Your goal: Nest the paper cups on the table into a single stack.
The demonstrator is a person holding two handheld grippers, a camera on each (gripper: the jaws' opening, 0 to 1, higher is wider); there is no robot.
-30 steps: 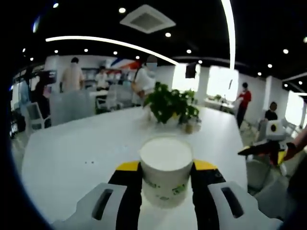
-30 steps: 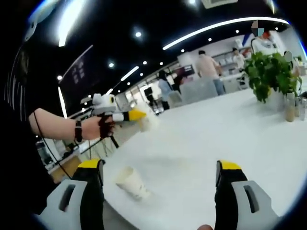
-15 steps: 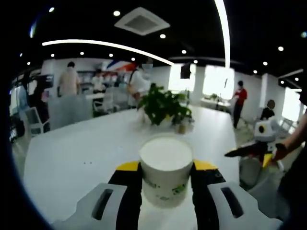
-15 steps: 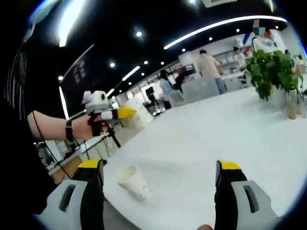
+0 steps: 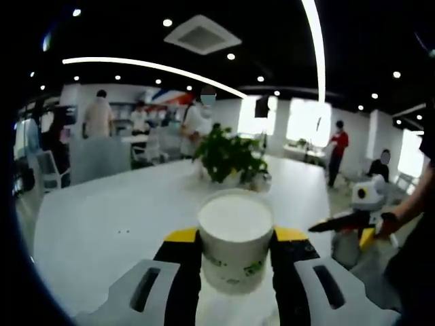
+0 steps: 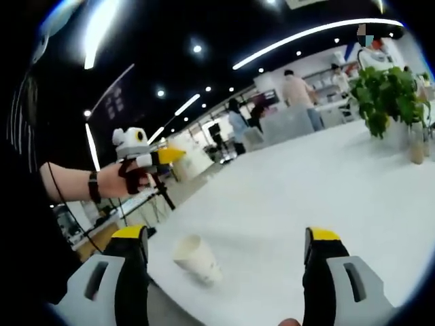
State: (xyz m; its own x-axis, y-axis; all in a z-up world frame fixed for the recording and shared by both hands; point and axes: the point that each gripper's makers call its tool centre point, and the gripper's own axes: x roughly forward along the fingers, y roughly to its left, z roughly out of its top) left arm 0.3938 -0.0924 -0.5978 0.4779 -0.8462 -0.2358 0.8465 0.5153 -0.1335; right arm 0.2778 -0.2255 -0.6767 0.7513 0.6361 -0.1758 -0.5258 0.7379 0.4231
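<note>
One white table (image 5: 102, 217), busy office.

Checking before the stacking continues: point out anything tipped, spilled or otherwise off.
One paper cup lies tipped on its side near the table edge, between the open right claw tips. The left claw holds the other cup upright. No spill visible.
</note>
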